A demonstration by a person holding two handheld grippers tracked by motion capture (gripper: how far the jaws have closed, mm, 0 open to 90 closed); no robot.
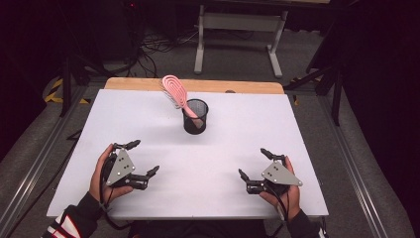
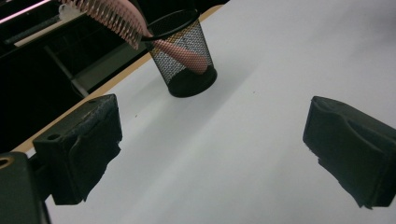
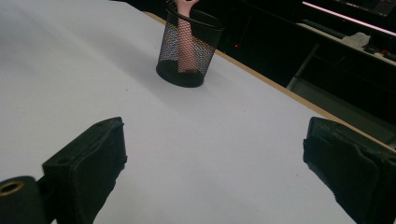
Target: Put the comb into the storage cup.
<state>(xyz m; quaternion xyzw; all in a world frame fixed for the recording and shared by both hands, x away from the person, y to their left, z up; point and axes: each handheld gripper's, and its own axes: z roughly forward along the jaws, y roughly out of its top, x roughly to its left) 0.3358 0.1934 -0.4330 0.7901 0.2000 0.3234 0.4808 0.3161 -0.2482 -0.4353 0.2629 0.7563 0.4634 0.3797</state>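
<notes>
Fingers of both the left gripper [image 1: 144,157] and the right gripper [image 1: 251,162] stand wide apart, holding nothing, each hand resting low on the table [image 1: 148,114] well short of the cup [image 1: 195,117], where the brush [image 1: 175,91] stands handle-down.

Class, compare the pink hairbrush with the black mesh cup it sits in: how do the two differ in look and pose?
The pink hairbrush is solid and pale, while the black mesh cup is dark and see-through, so the handle shows through its wall. The hairbrush leans, its toothed head tilted out past the rim toward the far left; the cup stands upright on the white table. The hairbrush is long and slim, the cup short and round. Both are untouched by either gripper.
</notes>
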